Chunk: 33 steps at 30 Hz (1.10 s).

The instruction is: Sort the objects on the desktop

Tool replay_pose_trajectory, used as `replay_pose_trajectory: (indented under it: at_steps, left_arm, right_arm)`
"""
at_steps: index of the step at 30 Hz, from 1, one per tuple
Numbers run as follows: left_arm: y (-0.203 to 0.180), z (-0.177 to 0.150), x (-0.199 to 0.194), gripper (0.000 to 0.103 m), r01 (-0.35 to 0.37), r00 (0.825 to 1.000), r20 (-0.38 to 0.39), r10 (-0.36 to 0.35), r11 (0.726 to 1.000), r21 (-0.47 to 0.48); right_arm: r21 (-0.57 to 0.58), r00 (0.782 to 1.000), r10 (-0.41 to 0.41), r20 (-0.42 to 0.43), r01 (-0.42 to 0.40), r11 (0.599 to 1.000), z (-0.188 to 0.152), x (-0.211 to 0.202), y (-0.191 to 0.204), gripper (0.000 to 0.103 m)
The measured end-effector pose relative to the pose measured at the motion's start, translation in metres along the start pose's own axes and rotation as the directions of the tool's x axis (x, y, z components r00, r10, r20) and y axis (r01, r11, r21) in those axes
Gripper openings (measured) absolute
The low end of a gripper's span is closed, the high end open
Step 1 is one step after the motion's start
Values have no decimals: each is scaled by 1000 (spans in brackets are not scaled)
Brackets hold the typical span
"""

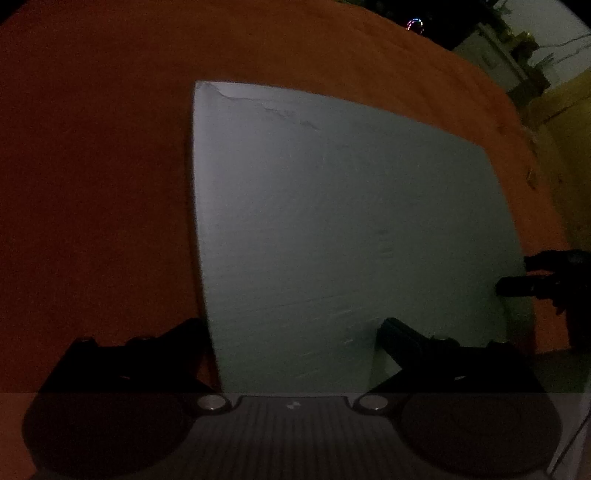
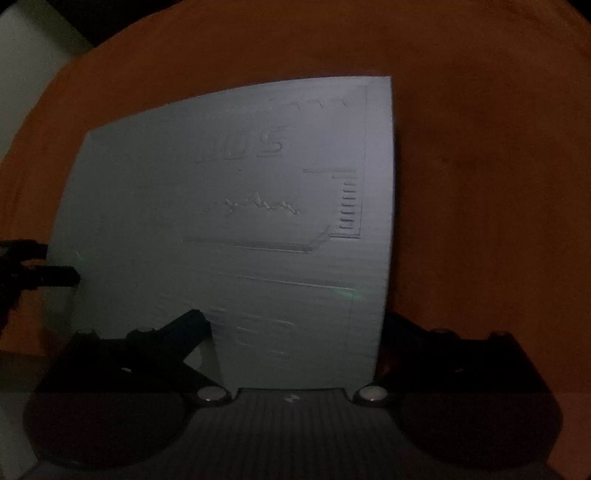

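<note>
A flat pale grey-green panel [image 1: 332,229] with faint raised markings lies on the orange table; it also shows in the right wrist view [image 2: 229,221]. My left gripper [image 1: 295,332] is wide open at the panel's near left corner, one finger off the panel's left edge, the other over the panel. My right gripper [image 2: 295,328] is wide open at the near right corner, straddling the panel's right edge. Each gripper's fingertips show at the side in the other view: the right gripper's [image 1: 517,286], the left gripper's [image 2: 66,277]. Neither holds anything.
The orange table top [image 1: 92,166] surrounds the panel. The table's far edge curves at the upper right, with dark furniture and a small coloured light ring [image 1: 415,24] beyond. The scene is dim.
</note>
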<state>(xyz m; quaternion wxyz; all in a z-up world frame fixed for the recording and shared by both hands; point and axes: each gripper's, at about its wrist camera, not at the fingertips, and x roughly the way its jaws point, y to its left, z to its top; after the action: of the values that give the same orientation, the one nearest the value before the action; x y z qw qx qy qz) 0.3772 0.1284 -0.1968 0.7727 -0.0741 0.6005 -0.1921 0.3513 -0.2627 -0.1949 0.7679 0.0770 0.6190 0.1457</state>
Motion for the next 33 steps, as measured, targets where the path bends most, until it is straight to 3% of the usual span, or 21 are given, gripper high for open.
replay_pose_trajectory:
  at_steps: [12, 23, 33]
  left_arm:
    - [-9, -5, -18, 102, -17, 995, 96, 15, 1000, 23]
    - [-15, -8, -40, 102, -54, 988, 146, 49, 998, 32]
    - [-22, -11, -77, 102, -75, 971, 230, 64, 997, 37]
  right_arm:
    - [-18, 995, -28, 99, 30, 999, -8, -36, 14, 103]
    - [-42, 993, -17, 117, 22, 999, -27, -56, 16, 103]
    - [-18, 983, -4, 181, 7, 1000, -34, -79, 18, 103]
